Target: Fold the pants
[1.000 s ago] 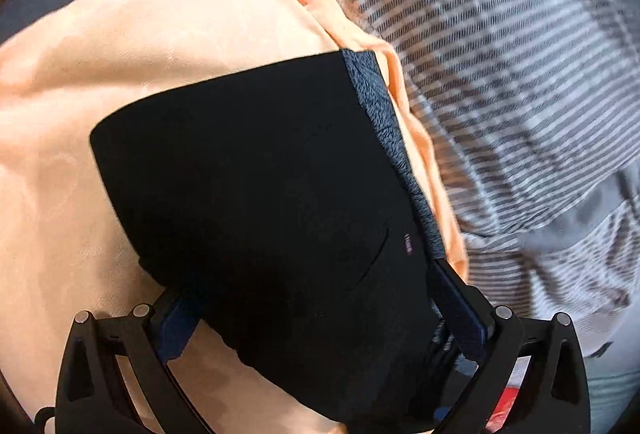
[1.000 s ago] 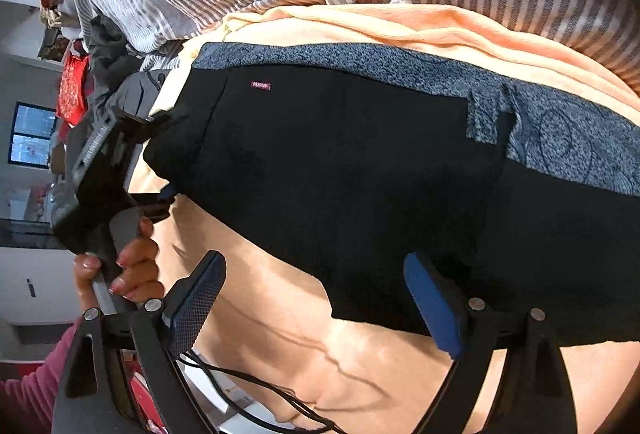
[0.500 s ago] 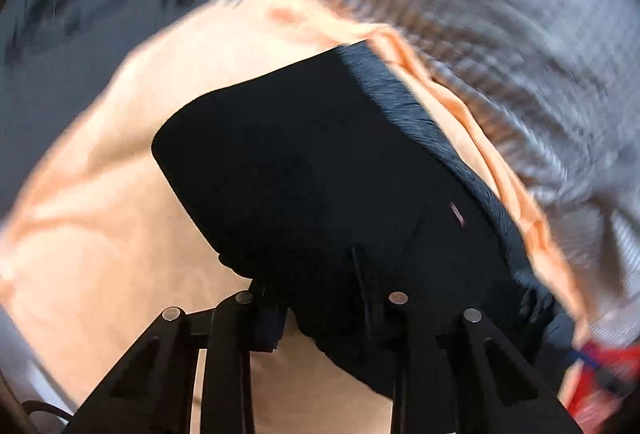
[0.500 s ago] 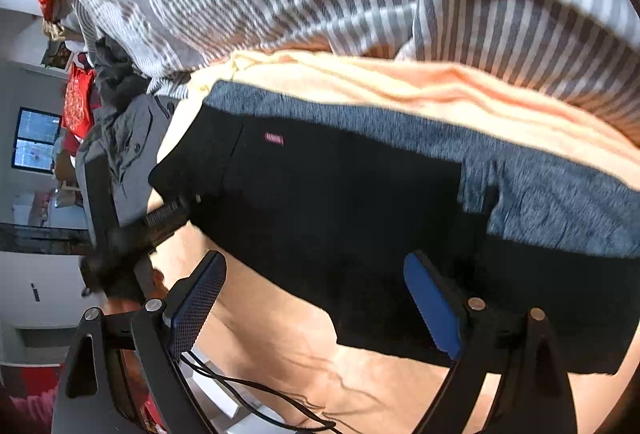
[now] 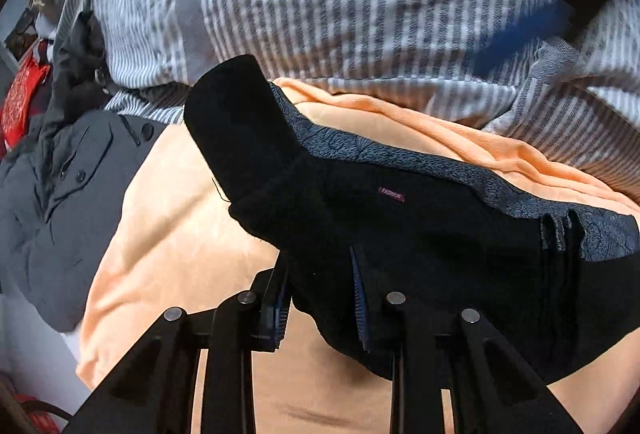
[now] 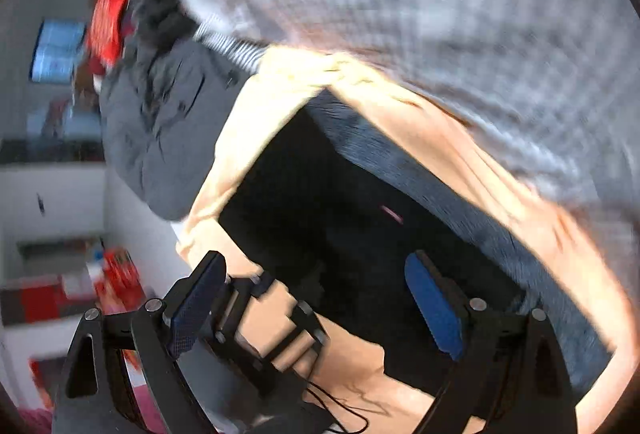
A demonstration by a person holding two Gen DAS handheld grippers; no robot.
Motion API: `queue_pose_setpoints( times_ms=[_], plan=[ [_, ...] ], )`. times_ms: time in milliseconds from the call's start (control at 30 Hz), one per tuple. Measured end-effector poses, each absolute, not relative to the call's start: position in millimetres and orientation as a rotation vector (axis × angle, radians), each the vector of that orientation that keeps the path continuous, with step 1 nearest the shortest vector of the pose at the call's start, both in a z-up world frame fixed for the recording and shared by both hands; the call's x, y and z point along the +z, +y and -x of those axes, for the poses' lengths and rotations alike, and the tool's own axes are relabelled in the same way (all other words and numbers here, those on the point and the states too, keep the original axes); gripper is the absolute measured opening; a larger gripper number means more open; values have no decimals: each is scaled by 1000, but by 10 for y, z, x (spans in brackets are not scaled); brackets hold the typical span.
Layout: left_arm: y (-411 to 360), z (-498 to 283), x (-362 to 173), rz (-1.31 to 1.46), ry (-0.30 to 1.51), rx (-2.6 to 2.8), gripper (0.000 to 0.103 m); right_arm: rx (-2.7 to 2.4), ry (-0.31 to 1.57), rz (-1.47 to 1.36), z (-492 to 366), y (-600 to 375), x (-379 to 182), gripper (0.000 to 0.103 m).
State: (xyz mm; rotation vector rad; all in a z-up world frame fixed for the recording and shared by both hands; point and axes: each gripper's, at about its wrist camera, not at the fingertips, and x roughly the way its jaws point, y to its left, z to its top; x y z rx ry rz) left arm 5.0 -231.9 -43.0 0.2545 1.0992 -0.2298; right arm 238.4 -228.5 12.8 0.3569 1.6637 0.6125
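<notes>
Black pants (image 5: 420, 234) with a grey patterned waistband (image 5: 400, 158) lie folded on an orange cloth (image 5: 172, 234). My left gripper (image 5: 320, 298) is shut on the near edge of the pants, and the left end of the fabric is lifted and curled up. In the blurred right wrist view the pants (image 6: 352, 226) lie ahead of my right gripper (image 6: 316, 306), which is open and empty just above them. The left gripper (image 6: 280, 322) shows there at the pants' near edge.
A grey-and-white striped duvet (image 5: 360, 6) lies behind the orange cloth. A dark grey jacket (image 5: 60, 194) lies at the left. Red items (image 5: 20, 94) sit at the far left edge. A blurred blue pad (image 5: 520, 34) of the other gripper shows at upper right.
My left gripper closed on the pants' edge and swung round, lifting the left end of the fabric. My right gripper stayed open and moved quickly, blurring its view.
</notes>
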Motion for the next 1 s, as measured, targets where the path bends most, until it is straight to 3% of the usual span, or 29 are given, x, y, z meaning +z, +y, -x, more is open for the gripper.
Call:
queue_pose_setpoints(
  times_ms=[400,433,500,567,1000],
  plan=[
    [-2215,-63,-488,-240,1104,-230,28,750,1966,-6,-2710,-1028,-645,93],
    [-2208,-56,-497,-244,1102,-232,28,741,1968,6,-2702,-1022,-687,87],
    [-2193,-57,-520,-246,1109,-234,28,724,1964,-22,-2690,-1080,-724,32],
    [-2163,-70,-533,-227,1119,-239,28,712,1915,-83,-2679,-1207,-672,17],
    [-2652,339,105,-286,999,-422,28,699,1540,-550,-2046,-2649,98,17]
  ],
)
